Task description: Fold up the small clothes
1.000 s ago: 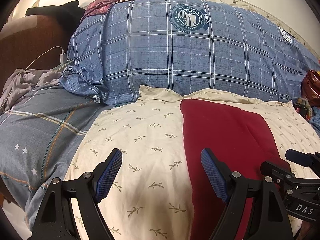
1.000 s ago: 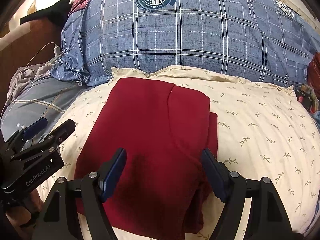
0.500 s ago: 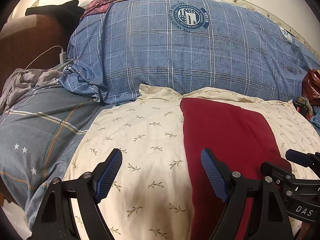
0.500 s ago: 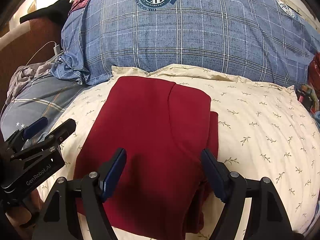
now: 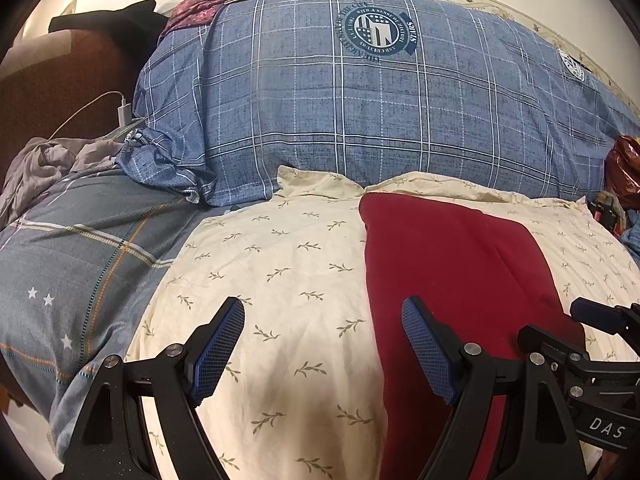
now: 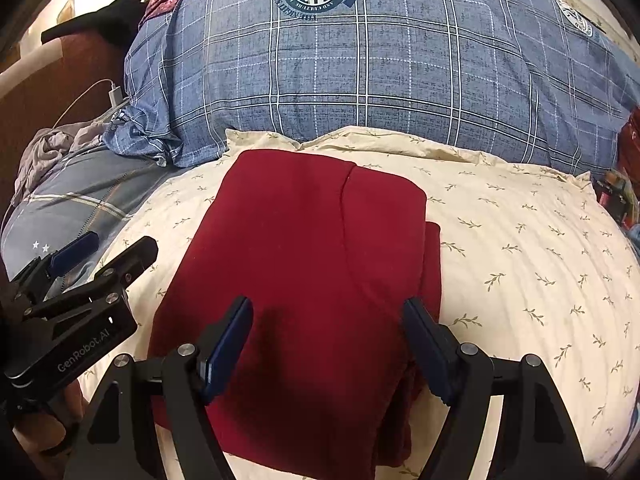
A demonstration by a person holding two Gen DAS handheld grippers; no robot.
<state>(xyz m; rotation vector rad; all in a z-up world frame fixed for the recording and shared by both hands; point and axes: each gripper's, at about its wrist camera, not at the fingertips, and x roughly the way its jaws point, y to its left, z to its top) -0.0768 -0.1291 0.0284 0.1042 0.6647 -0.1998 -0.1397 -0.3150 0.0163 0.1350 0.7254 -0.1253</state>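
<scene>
A dark red garment [image 6: 304, 256] lies folded into a neat rectangle on a cream leaf-print cloth [image 6: 520, 264]; it also shows in the left wrist view [image 5: 452, 264]. My right gripper [image 6: 328, 344] is open and empty, hovering over the garment's near edge. My left gripper [image 5: 324, 344] is open and empty, over the cream cloth [image 5: 280, 264] just left of the garment. The left gripper also shows at the left of the right wrist view [image 6: 100, 256].
A large blue plaid pillow [image 5: 380, 112] lies behind the cloth. A grey-blue star-print cover [image 5: 80, 260] lies to the left, with crumpled grey fabric [image 5: 48, 160] and a white charger cable [image 5: 120, 108]. Red and dark items [image 5: 624, 164] sit at the right edge.
Almost nothing: both views have drifted slightly, and both grippers stay open and empty.
</scene>
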